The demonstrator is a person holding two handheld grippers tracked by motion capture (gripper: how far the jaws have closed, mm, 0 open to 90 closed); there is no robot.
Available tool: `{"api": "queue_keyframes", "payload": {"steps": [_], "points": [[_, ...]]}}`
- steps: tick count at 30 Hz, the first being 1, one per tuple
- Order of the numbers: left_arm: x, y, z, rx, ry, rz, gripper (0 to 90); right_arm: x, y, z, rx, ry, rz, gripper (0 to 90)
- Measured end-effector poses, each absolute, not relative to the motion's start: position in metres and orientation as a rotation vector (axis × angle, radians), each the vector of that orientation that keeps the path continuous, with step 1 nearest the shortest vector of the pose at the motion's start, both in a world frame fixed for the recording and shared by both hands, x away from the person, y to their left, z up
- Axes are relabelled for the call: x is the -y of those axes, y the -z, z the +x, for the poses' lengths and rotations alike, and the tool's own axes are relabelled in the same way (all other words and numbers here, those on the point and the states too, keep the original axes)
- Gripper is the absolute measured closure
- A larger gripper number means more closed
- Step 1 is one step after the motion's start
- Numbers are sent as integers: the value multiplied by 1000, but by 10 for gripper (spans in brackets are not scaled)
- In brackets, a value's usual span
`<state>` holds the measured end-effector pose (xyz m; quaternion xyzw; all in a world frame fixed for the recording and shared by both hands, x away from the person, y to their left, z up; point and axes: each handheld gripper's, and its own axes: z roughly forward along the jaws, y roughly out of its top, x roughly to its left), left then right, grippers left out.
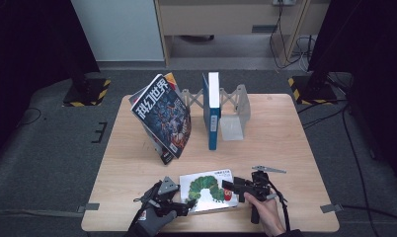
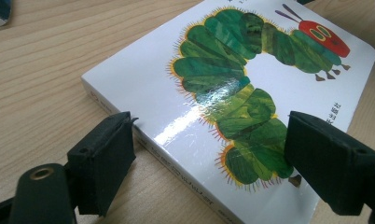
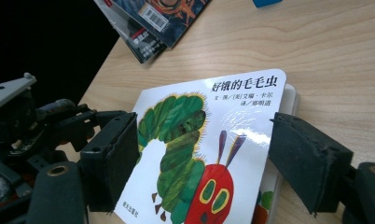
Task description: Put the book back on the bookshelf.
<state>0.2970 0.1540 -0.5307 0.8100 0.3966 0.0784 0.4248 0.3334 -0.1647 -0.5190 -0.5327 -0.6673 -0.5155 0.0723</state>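
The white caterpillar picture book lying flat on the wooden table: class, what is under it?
The white caterpillar picture book rests on the light wooden table. In the right gripper view another white book's edge peeks out beneath it; the rest is covered.

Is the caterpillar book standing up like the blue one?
No, the caterpillar book lies flat on the table, cover up.

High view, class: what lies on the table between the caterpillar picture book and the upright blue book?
Only bare wooden table separates the caterpillar picture book from the upright blue book, as the high view shows.
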Motion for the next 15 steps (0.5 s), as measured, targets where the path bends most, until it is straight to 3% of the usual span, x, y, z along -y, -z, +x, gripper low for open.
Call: {"api": "queue_keyframes", "payload": {"steps": [10, 12, 13, 15], "points": [[-157, 531, 297, -992, -166, 2004, 134, 165, 517, 333, 1895, 1632, -1597, 217], [-158, 532, 297, -993, -149, 1995, 126, 164, 518, 333, 1868, 1637, -1594, 237], [-158, 532, 297, -996, -125, 1976, 128, 163, 520, 333, 1820, 1624, -1558, 312], [-157, 531, 297, -993, -100, 1974, 162, 152, 524, 331, 1760, 1585, -1491, 298]]}}
